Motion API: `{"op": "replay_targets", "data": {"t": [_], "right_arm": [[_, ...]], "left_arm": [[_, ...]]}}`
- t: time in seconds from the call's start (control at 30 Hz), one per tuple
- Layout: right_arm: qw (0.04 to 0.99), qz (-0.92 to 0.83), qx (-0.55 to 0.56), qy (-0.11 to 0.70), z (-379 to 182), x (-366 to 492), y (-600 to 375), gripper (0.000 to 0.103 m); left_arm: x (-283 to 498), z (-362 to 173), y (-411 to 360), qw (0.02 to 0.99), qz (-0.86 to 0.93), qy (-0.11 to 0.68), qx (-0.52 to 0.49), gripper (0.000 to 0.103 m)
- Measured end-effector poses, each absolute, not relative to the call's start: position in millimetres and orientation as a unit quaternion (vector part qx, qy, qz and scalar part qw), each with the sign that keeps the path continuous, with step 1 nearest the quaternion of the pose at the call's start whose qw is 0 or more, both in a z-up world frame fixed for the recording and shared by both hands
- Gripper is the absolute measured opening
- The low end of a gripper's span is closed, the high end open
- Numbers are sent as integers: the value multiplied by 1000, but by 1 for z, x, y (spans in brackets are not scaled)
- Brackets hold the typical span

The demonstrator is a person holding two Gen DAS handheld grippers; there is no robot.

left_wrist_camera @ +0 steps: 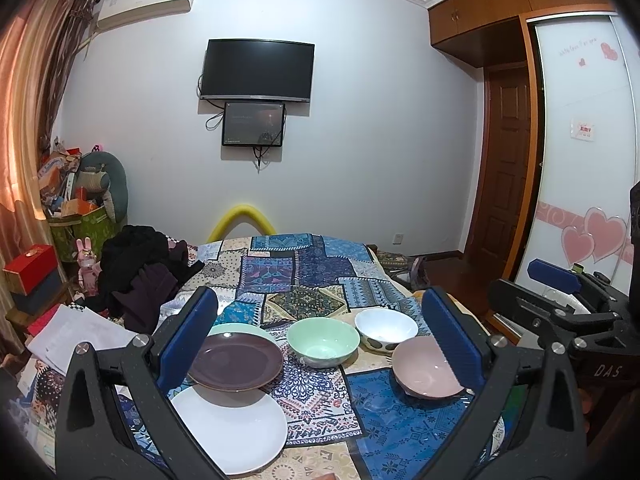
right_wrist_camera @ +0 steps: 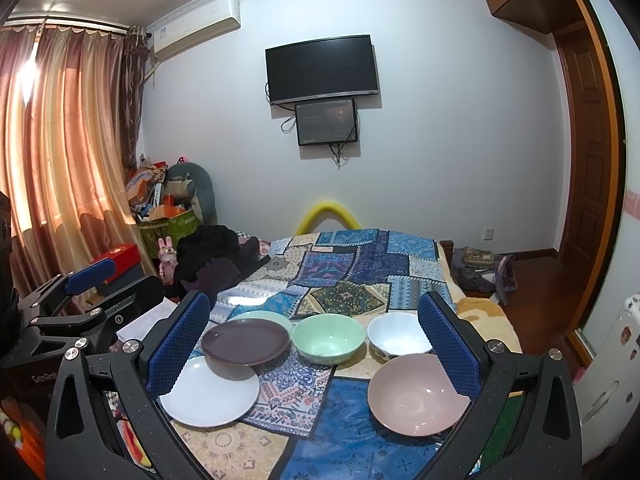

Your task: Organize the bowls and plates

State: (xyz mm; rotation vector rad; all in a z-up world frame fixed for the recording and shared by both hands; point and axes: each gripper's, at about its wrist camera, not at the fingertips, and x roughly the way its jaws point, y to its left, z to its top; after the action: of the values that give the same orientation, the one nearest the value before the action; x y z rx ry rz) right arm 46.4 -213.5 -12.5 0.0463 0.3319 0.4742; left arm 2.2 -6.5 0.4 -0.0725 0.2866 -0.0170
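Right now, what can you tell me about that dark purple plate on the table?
The dark purple plate is round, shallow and glossy, probably glazed ceramic, and empty. It lies flat atop a pale green plate, its near edge overlapping the white plate, left of the green bowl. Neither gripper touches it.

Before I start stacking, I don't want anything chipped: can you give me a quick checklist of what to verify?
1. Left gripper open, holding nothing: ok.
2. Right gripper open, holding nothing: ok.
3. Dark purple round plate lying flat: not ok, it overlaps the white round plate and the pale green plate behind it.
4. Mint green bowl, white spotted bowl and pink bowl upright: ok.
5. Bowls empty: ok.
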Motion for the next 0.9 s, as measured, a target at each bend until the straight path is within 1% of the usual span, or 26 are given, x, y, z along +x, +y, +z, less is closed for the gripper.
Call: {"op": "replay_targets", "data": {"t": [0.9], "right_arm": [[958,234,23,163,-11,47,-214,103]], "left_arm": [[5,-1,-5,989,-6,145,-42,103]]}}
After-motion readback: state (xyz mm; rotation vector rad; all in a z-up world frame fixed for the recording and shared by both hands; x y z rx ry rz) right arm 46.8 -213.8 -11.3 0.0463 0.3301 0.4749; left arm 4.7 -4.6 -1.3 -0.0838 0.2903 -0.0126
